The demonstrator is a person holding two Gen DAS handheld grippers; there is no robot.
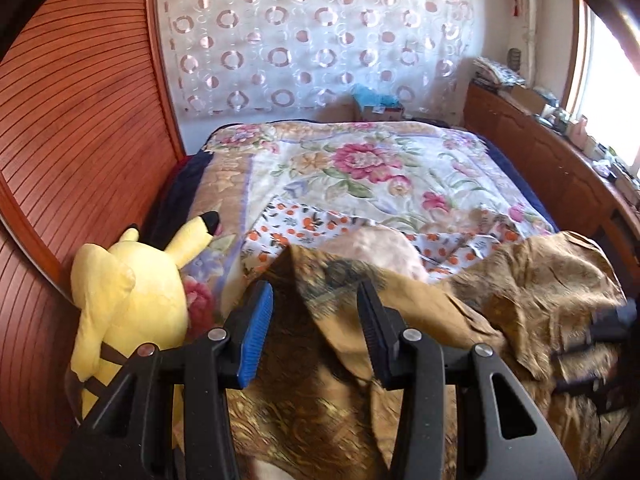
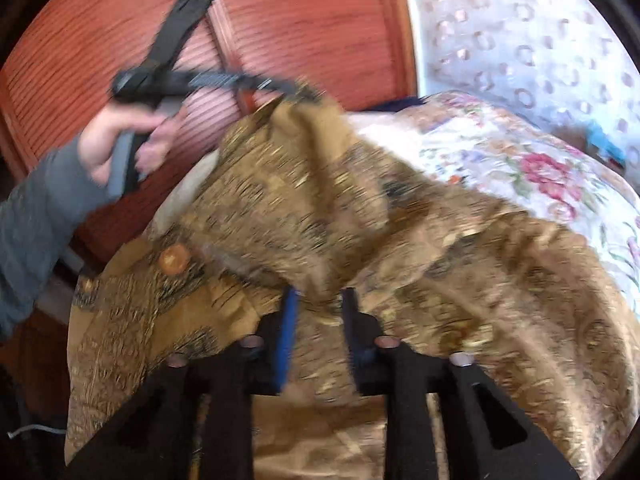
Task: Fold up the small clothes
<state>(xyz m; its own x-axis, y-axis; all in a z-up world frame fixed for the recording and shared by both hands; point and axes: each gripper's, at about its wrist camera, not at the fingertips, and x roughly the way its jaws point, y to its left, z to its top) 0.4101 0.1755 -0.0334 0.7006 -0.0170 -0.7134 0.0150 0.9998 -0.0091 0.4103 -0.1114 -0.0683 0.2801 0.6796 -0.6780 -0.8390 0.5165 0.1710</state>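
Note:
A brown-gold patterned garment (image 1: 520, 288) lies crumpled on the bed, with a large amber button (image 2: 174, 258) showing in the right wrist view. My left gripper (image 1: 316, 300) is open, with a raised fold of the garment between its fingers. In the right wrist view the left gripper (image 2: 288, 88) is held up by a hand in a grey sleeve at the garment's upper edge. My right gripper (image 2: 320, 300) has its jaws a little apart around a bunched fold of the garment (image 2: 400, 240); blur hides whether they pinch it.
A yellow plush toy (image 1: 132, 292) sits at the bed's left edge beside the red-brown slatted wall (image 1: 80, 120). An orange-print cloth (image 1: 304, 224) lies on the floral bedspread (image 1: 360, 168). A wooden shelf (image 1: 540, 148) with clutter runs along the right.

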